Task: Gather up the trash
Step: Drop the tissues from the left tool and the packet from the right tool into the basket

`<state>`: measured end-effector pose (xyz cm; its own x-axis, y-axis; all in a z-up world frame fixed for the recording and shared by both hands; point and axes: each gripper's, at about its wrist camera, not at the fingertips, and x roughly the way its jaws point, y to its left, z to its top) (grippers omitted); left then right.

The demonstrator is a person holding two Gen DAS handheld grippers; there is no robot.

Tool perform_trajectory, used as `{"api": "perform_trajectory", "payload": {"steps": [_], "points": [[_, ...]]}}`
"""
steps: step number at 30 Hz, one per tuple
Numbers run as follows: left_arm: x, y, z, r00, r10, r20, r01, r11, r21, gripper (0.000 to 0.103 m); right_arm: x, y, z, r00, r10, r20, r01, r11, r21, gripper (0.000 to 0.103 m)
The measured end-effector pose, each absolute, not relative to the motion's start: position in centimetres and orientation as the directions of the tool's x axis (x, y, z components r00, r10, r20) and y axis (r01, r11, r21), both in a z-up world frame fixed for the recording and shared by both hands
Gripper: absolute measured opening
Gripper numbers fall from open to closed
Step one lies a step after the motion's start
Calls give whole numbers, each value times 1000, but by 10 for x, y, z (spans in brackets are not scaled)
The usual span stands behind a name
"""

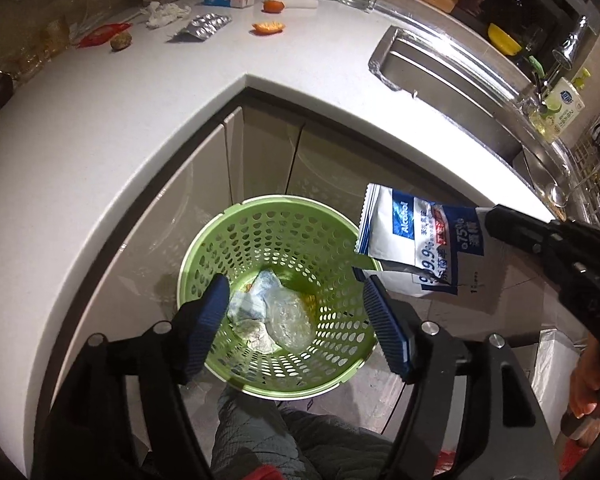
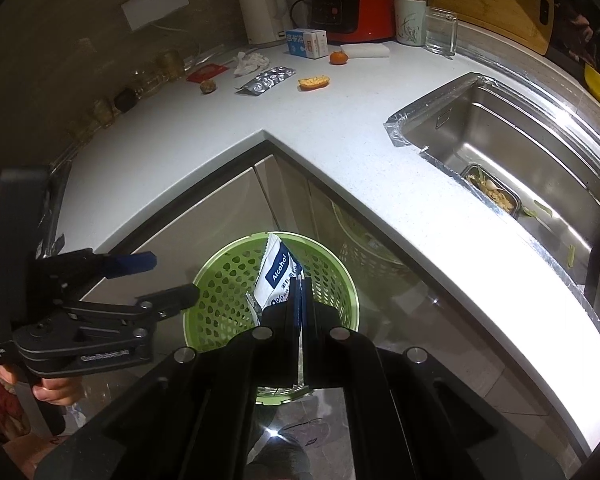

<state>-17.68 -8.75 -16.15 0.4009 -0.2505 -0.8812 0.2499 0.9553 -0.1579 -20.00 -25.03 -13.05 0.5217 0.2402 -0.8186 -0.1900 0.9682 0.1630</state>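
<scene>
While we hover over the green basket [image 1: 260, 216] on the floor, our left gripper [image 1: 296, 320] hangs spread and empty; our right gripper [image 2: 301, 292] pinches the alcohol-wipe packet [image 1: 404, 232] at the rim — centre it, then release.

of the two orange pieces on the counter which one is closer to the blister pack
The flat peel strip, lying just right of the silver blister pack. The other, rounder orange piece sits farther back, beside the white sponge.

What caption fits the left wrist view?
Open left claw over green bin; right claw holds alcohol wipe packet.
</scene>
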Motion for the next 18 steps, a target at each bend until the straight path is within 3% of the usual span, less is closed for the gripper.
{"api": "perform_trajectory", "payload": {"steps": [1,5,11,15,18], "points": [[-178,-82,-153,419,-242,-875,237,960,-152,77,-198,-248,-133,519,241,-820,-195,967,161,2],[-183,-54,-124,486,-207,-849,180,975,-134,86,-191,-231,-156,486,254,-836,-224,961,162,2],[-183,-15,-99,561,-124,-818,74,992,-100,89,-179,-213,-206,401,247,-882,-226,960,166,5],[-176,3,-98,569,-91,-817,10,995,-104,89,-174,-210,-225,357,202,-912,-204,970,135,53],[-173,12,-95,573,-88,-815,-12,993,-116,89,-174,-209,-215,371,206,-906,-206,969,136,65]]}}
